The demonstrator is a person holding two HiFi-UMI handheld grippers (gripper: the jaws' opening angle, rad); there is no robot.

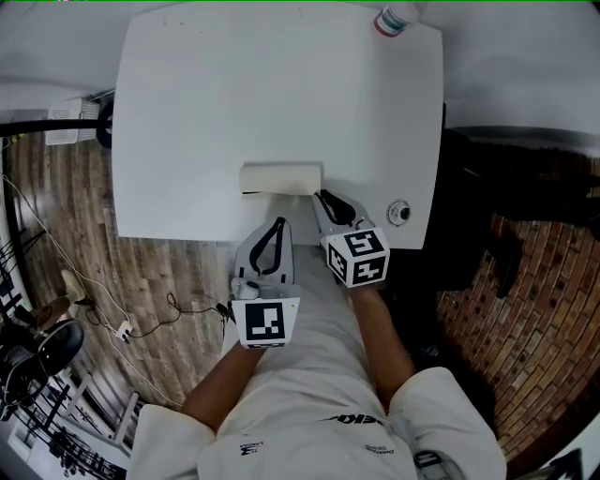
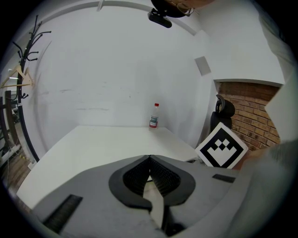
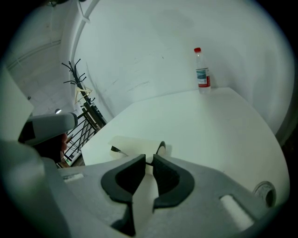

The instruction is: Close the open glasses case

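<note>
The cream glasses case (image 1: 281, 178) lies near the front edge of the white table (image 1: 216, 94). The right gripper (image 1: 323, 199) hovers at its right end, jaws a narrow slit apart and gripping nothing. The left gripper (image 1: 278, 225) hangs just short of the case, jaws pressed together and empty. A water bottle (image 1: 394, 19) stands at the far corner.

The right gripper (image 3: 148, 162) (jaws barely apart) faces the glasses case (image 3: 135, 142).
</note>
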